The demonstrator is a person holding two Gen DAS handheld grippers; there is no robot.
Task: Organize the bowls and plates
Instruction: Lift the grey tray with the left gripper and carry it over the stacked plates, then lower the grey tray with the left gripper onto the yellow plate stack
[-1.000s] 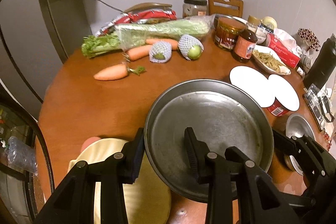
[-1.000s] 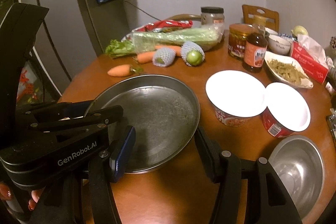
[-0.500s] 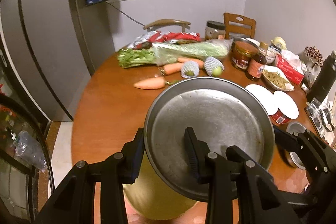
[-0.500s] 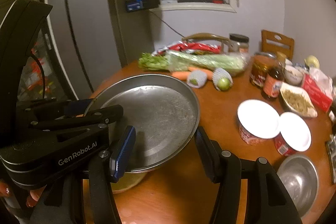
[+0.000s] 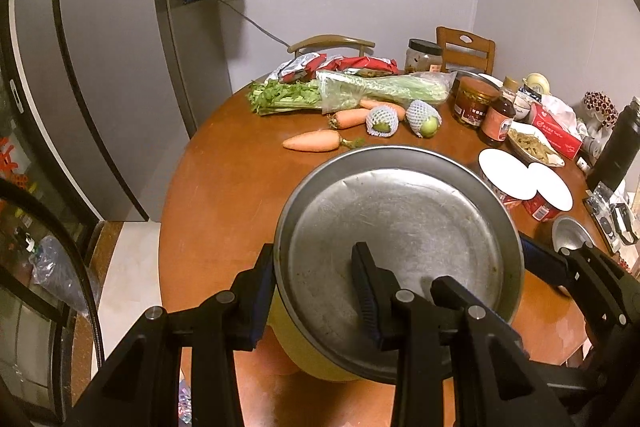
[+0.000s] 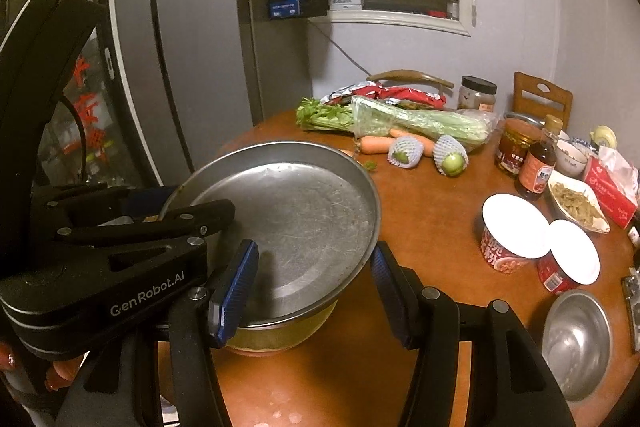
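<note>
A large round metal pan (image 5: 404,227) is held up above the round wooden table (image 5: 224,195), tilted. My left gripper (image 5: 312,291) is shut on its near-left rim, one finger inside the pan and one outside. My right gripper (image 6: 312,291) is open, its fingers straddling the pan's near-right rim (image 6: 280,219); I cannot tell if they touch it. A yellow bowl (image 6: 280,335) sits under the pan; its edge shows in the left wrist view (image 5: 304,351). A small steel bowl (image 6: 576,339) sits at the right table edge.
Celery (image 6: 400,119), carrots (image 5: 316,141), netted fruit (image 6: 450,155), jars, a sauce bottle (image 6: 538,163), two lidded noodle cups (image 6: 512,231), a food dish (image 6: 576,199) and a tissue box crowd the far and right table. A grey fridge (image 6: 180,67) stands left. Chairs stand behind.
Both grippers have risen with the pan, lifting it off the table; the table now looks farther below. The yellow bowl beneath is more exposed.
</note>
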